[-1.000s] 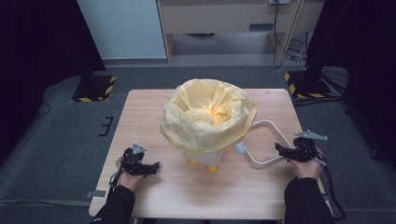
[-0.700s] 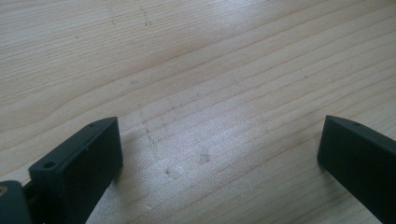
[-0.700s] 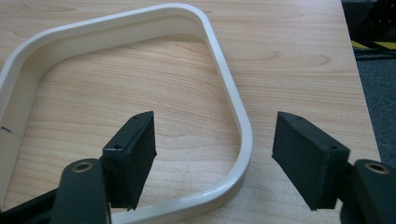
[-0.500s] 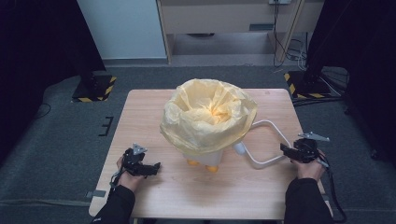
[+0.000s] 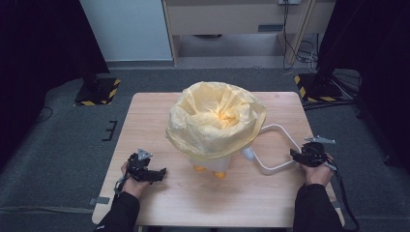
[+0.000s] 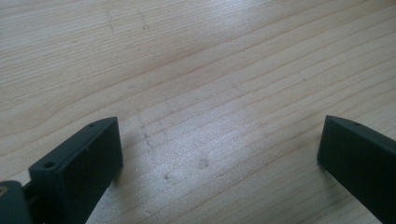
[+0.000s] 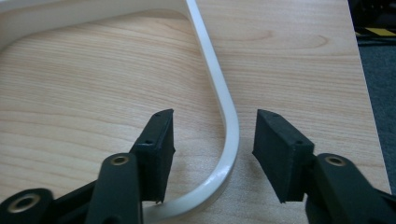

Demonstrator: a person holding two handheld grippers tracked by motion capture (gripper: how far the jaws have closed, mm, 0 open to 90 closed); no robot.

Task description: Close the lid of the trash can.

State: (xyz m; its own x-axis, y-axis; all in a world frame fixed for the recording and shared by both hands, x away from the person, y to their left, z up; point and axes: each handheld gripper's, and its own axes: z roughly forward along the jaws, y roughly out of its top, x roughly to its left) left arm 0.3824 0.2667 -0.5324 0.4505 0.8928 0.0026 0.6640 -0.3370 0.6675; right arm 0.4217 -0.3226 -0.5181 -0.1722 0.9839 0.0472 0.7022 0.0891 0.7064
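A white bin lined with a yellow bag [image 5: 215, 123] stands at the middle of the wooden table [image 5: 154, 111]; the bag drapes over its rim. A white loop handle [image 5: 272, 150] runs from the bin's right side across the tabletop. My right gripper [image 5: 294, 153] sits at the handle's outer bend, open, its jaws on either side of the white handle [image 7: 228, 135] without touching it. My left gripper [image 5: 162, 171] rests low near the front left of the table, open wide over bare wood [image 6: 210, 121], with nothing between its jaws.
Small orange feet [image 5: 218, 174] show under the bin's front. Black stands with yellow-black striped bases [image 5: 99, 92] sit on the grey floor beyond the table's far corners. The right table edge [image 7: 362, 93] lies close to my right gripper.
My right gripper has slid slightly toward the person along the handle's bend. The left gripper and the bin have stayed put.
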